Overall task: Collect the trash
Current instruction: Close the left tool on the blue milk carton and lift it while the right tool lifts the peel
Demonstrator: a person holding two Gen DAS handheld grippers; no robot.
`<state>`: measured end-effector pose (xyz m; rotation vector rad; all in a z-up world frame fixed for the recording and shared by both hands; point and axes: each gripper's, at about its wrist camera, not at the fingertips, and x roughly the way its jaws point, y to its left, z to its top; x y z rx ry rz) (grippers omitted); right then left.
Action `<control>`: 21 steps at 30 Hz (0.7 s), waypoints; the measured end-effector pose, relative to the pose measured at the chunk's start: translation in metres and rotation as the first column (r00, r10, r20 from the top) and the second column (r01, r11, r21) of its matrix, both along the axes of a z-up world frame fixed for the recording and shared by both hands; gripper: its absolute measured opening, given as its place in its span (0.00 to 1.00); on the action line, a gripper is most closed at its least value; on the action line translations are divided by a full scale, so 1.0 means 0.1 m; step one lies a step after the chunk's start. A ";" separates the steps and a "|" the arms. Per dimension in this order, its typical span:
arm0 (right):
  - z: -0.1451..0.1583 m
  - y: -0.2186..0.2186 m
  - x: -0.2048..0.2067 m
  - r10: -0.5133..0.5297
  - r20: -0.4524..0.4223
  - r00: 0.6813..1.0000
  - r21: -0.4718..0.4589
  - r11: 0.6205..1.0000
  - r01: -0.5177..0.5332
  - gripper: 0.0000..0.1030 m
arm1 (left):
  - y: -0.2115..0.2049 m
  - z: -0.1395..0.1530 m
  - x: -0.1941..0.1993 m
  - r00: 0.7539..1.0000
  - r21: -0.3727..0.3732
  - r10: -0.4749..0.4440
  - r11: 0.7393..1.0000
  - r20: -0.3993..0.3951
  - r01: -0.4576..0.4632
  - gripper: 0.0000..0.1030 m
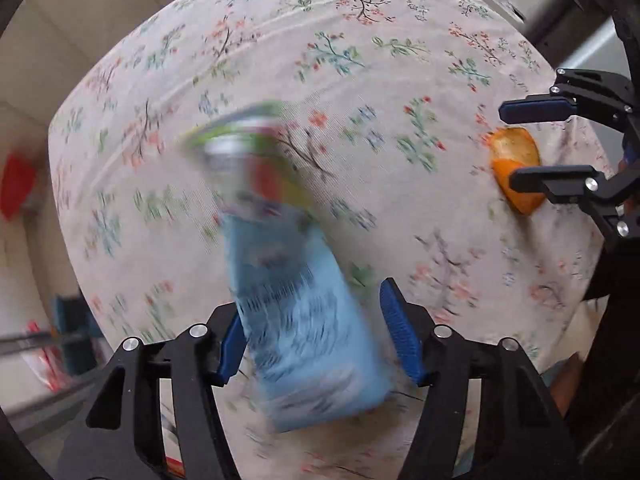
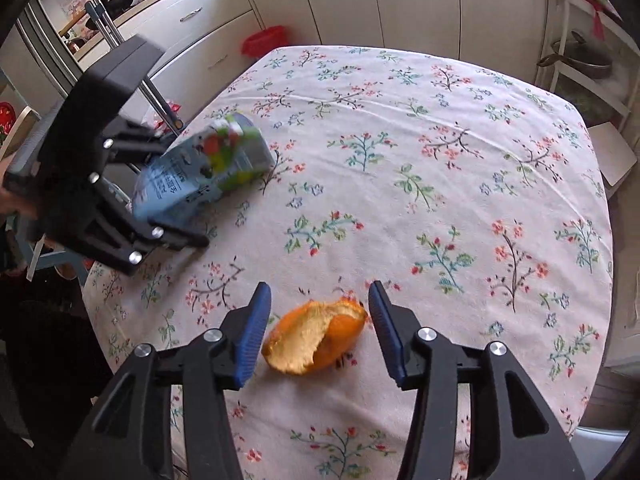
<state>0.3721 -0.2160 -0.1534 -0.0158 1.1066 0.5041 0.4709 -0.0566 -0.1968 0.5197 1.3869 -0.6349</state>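
A blue drink carton point(image 1: 296, 280) with a fruit picture lies between the fingers of my left gripper point(image 1: 312, 332), blurred by motion. The left pad touches it, the right pad stands a little off, so the gripper is open around it. It also shows in the right wrist view point(image 2: 200, 172), tilted at the table's left edge inside my left gripper point(image 2: 172, 184). An orange peel point(image 2: 316, 336) lies on the tablecloth between the open fingers of my right gripper point(image 2: 320, 332), untouched. The peel point(image 1: 514, 160) and right gripper point(image 1: 516, 144) also show in the left wrist view.
The table point(image 2: 440, 200) has a floral cloth. A red bin point(image 2: 264, 40) stands on the floor beyond the far left corner. White cabinets point(image 2: 360, 0) line the back, a rack with a pot point(image 2: 584, 60) stands at right.
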 end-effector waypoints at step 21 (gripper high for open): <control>-0.16 -0.10 -0.10 -0.107 -0.034 0.994 0.084 0.990 0.109 0.46 | 0.89 0.01 0.21 0.789 -0.385 0.584 0.695 -0.190 -0.607 0.73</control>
